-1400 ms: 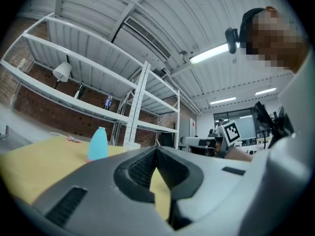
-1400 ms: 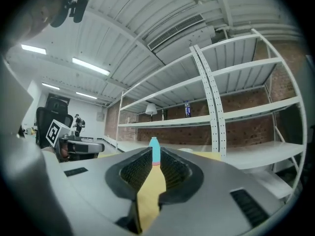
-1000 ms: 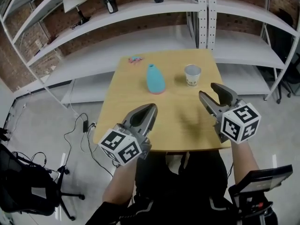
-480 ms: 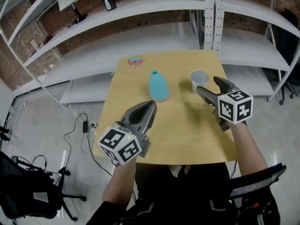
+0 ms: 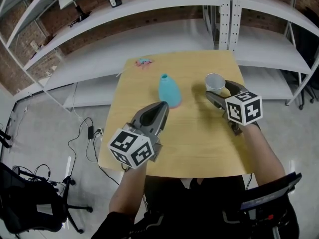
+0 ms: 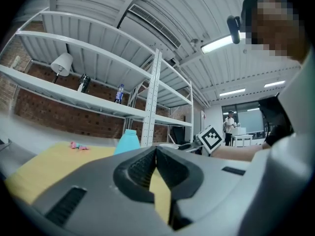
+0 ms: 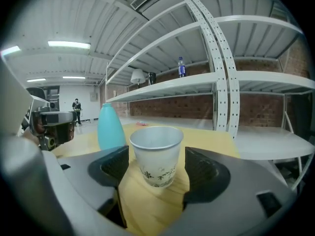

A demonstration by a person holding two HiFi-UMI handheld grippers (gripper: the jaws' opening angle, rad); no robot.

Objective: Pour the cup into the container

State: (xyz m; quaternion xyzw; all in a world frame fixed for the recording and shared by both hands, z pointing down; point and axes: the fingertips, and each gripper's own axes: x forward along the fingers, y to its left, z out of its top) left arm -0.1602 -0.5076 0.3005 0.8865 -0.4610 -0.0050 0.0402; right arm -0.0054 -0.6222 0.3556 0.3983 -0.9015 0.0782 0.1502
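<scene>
Okay, nearest first: the left tool (image 5: 160, 107) is hovering over the near-left part of the light wooden desk (image 5: 199, 143). Its jaws are pressing together on nothing and its tips are pointing at the far side. It is probably idling there to keep clear of the pouring side, or waiting to steady the container.

Further in, on the right, the right tool (image 5: 218, 89) is sitting low at desk level with its jaws spread wide. They are straddling the white paper cup with a dark leafy print (image 7: 156, 154). In the right gripper view a gap is showing on each side, so the pads are not touching it and there is no grip yet. The cup is standing upright on the far-right part of the desk, mouth up; its contents are not showing. The low side-on approach is probably meant to clamp the wall mid-height so the cup can tilt later.

Left of the cup, well apart, the turquoise bottle-shaped container (image 5: 168, 89) is standing upright near the desk's middle. Its mouth is narrow, so the pour is going to need careful aim.

A small pink item (image 5: 144, 62) is lying at the far-left edge. Behind, white metal shelving (image 5: 149, 9) is running along a brick wall.
</scene>
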